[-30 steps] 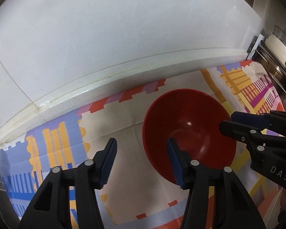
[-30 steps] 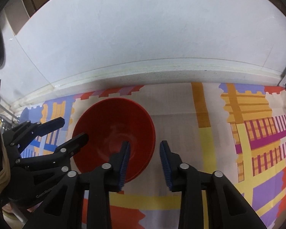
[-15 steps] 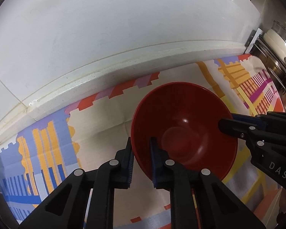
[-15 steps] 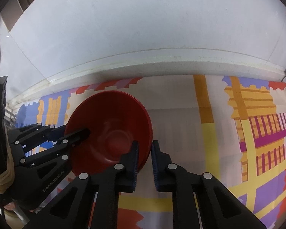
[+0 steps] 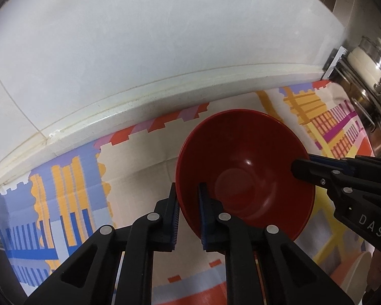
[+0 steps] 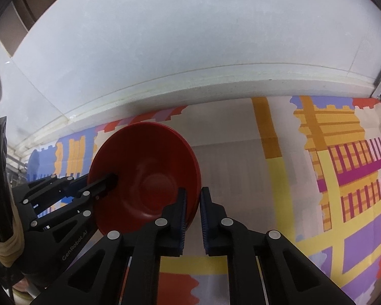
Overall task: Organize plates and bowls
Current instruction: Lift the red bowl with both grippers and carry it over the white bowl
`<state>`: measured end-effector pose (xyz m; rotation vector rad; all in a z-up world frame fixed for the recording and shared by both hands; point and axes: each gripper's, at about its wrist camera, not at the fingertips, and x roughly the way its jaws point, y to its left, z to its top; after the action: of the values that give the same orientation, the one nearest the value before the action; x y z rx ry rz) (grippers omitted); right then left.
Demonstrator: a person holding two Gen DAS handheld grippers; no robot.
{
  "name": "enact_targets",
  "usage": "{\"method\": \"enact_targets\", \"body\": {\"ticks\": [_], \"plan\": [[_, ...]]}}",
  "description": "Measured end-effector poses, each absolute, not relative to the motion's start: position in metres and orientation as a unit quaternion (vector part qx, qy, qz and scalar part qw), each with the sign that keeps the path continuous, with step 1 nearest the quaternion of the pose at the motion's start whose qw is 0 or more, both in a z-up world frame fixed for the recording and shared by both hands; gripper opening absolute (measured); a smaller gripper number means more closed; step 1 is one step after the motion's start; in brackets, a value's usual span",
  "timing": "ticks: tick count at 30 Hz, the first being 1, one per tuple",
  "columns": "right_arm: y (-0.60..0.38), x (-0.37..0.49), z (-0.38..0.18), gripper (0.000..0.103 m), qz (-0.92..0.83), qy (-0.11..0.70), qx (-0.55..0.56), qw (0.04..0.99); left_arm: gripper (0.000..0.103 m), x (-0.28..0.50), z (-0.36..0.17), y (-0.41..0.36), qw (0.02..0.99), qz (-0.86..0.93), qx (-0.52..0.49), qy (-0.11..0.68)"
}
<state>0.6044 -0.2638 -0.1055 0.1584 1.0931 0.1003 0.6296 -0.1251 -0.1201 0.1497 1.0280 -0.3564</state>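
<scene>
On the tabletop lies a bright cloth (image 5: 71,190) with blue, orange, yellow and purple shapes, and over it sits a red bowl (image 5: 243,172). Two claws grip this bowl from two sides. The left claw (image 5: 188,216) pinches the bowl's left rim: one blue pad is outside the bowl wall and the other is inside. The right claw (image 6: 191,216) pinches the rim on the other side the same way, with the red wall squeezed between its pads. Both claws have just been closing, and now each one is clenched on the rim. In the left view the right claw reaches in from the right, and its tip lies on the inside of the bowl. The bowl looks tipped a little toward the cameras, so you can see its round shiny bottom. Behind the cloth runs a pale ledge (image 5: 165,96) and a white wall (image 6: 190,38). Far to the right, shiny metal pots (image 5: 368,58) stand beside the cloth.
</scene>
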Motion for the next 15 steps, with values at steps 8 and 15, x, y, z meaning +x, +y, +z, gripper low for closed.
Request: {"method": "enact_targets", "body": {"ticks": [8,15], "plan": [[-0.268,0.570,-0.074,0.012,0.040,0.490,0.085,0.866,0.015,0.595,-0.087,-0.126,0.867,-0.183,0.061,0.459],[-0.272,0.528,-0.042,0.012,0.023,0.455,0.078,0.887,0.015,0.560,-0.061,-0.132,0.875,-0.200,0.059,0.437]]}}
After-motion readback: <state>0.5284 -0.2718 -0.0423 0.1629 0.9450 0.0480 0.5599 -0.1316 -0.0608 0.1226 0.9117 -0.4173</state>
